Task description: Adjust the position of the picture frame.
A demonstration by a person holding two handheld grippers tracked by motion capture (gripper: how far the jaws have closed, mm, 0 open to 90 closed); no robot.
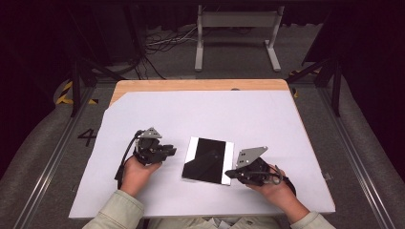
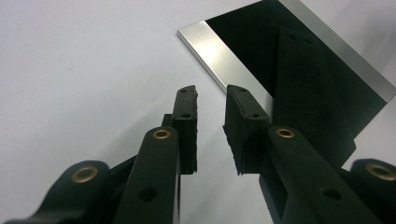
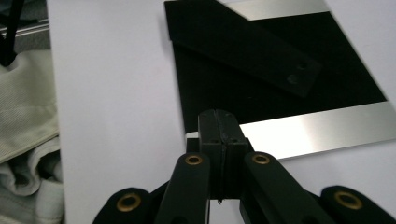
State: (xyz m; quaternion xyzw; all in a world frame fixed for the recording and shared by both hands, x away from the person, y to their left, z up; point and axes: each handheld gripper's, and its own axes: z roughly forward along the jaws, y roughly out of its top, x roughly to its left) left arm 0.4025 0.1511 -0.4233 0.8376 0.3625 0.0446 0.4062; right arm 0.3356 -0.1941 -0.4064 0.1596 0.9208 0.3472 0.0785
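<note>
**High view: two grippers flank a dark panel on the white sheet**

High view first, and the person's two hands come in from the bottom edge, each carrying a gripper. The left gripper [image 1: 165, 151] sits just off the left edge of the panel [image 1: 208, 160], its jaws pointing across toward it, close but with a sliver of white between them. The panel is a flat black rectangle with a bright silver strip down each of its two long sides, lying tilted on the white sheet [image 1: 143, 114] that covers the wooden table [image 1: 200, 85].

Over to the left gripper view: the left gripper [image 2: 211, 109] has its jaws parted, a clear gap of white sheet between the two ribbed pads, and nothing in that gap. The panel [image 2: 243, 32] lies ahead and to the right of the jaws, its near silver strip running just past the right-hand pad. The glossy black face mirrors a dark jaw shape.

Now the right gripper [image 1: 230, 173], at the panel's lower right corner in the high view, right up against the silver strip; contact is too close to call from up there. In the right gripper view the right gripper [image 3: 221, 126] has its jaws pressed fully together, pad against pad, with nothing visible between them. Their tips sit over the near edge of the panel [image 3: 261, 88], at the end of the silver strip closest to the jaws. A light sleeve [image 3: 25, 93] shows far off to the left of that gripper.
</note>
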